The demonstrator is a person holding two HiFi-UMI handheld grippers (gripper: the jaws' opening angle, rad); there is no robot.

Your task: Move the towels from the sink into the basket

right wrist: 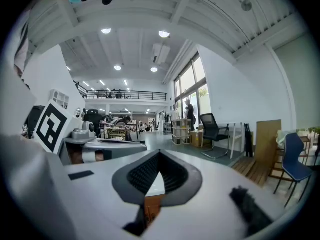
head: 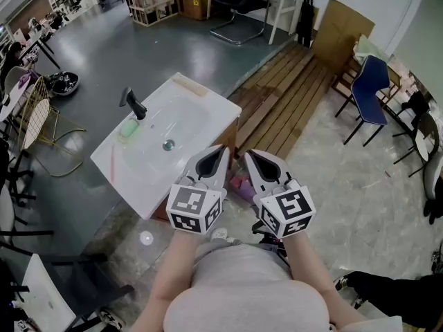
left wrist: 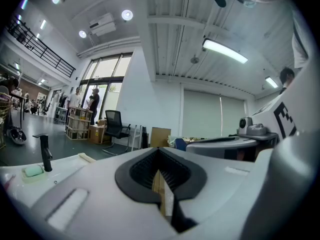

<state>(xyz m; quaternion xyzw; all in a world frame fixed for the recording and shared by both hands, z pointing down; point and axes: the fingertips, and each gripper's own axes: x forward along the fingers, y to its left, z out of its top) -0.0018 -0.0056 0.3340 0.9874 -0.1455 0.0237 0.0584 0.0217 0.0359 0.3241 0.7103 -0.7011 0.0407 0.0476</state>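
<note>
The white sink stands on a wooden cabinet, with a black faucet and a green soap at its back edge. I see no towel in the basin around the drain. My left gripper and right gripper are held side by side over the sink's near right corner, both shut with nothing between the jaws. A pink and purple thing lies on the floor below them, mostly hidden. In the left gripper view the shut left gripper points level past the faucet; the right gripper looks the same.
Wooden pallets lie on the floor beyond the sink, with a blue folding chair and cardboard further right. A gold wire chair stands left of the sink. A small white disc lies on the floor by the cabinet.
</note>
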